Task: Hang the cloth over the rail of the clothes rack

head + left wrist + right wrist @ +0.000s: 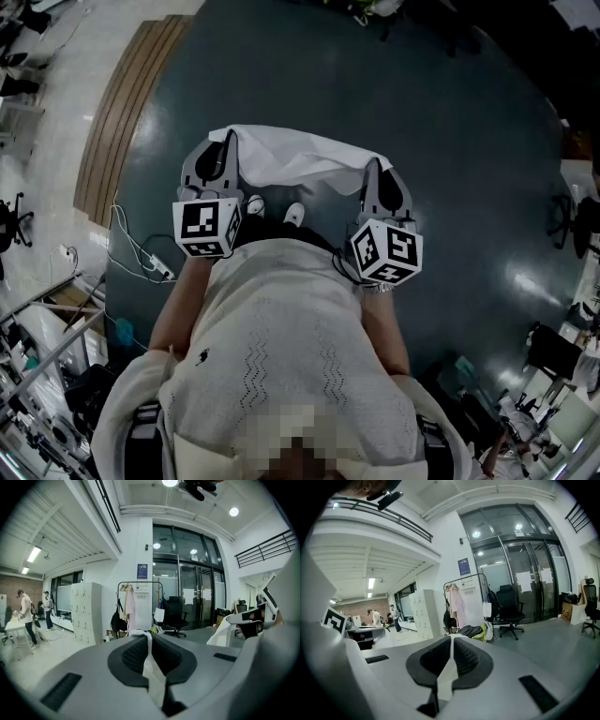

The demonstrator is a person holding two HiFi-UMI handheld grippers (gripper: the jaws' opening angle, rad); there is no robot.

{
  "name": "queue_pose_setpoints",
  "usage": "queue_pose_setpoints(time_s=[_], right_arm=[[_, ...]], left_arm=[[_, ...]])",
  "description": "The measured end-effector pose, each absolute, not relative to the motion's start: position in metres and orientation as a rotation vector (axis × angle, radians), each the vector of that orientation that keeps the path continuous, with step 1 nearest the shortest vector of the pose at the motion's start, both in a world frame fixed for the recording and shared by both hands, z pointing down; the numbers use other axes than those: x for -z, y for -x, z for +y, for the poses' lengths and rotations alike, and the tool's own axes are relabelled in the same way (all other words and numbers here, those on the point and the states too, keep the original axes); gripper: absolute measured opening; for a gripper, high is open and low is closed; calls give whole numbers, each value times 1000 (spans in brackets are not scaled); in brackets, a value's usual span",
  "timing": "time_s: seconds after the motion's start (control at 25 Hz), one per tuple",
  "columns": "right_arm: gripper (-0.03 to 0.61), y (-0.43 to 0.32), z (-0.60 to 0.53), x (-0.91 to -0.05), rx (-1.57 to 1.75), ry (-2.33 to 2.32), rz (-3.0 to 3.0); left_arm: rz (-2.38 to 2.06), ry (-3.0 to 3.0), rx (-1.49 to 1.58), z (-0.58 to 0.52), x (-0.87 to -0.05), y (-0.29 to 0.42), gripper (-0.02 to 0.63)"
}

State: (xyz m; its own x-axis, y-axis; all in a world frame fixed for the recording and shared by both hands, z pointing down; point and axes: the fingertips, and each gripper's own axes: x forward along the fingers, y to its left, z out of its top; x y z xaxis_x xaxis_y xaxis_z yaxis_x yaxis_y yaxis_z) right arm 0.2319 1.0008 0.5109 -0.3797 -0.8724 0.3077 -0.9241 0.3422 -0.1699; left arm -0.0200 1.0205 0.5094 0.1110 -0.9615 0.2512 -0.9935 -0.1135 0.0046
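My left gripper point(150, 641) and right gripper point(451, 644) are each clamped shut on a corner of the white cloth point(298, 157). It sags between them in the upper middle of the head view. It looks light, thin and limp, likely to bunch or slip, so I judge these corner pinches right: they hold the edge spread for draping over the rail of the clothes rack point(139, 603), well ahead at centre frame.

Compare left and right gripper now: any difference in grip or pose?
The left gripper pinches the cloth at its left corner; the right gripper pinches its right corner. The left gripper sits slightly higher in the head view than the right gripper. The left cube and right cube show different marker patterns. Shared: both are shut on a thin fold of cloth.
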Motion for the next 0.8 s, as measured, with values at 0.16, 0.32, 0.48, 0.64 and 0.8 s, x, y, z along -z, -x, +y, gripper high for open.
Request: queue_pose_setpoints(time_s=[0.16,0.32,0.48,0.64,0.8], right_arm=[[25,-240,994,-515,-502,-1649,-2430],[25,-247,987,-519,-525,-1637,-2429],[25,-240,974,-519,-526,-1619,-2429],[25,-223,958,-525,-530,-1627,-2412],[25,-202,930,-529,-529,-1643,-2375]], left_arm=[[-1981,-2187,-287,1019,-513,16,28],[-1985,-2160,-298,1014,-518,11,28],[-2002,-2151,-297,1004,-515,20,28],[-2006,-2132,-297,988,-523,45,28],[-1992,-2122,-287,956,-530,74,28]])
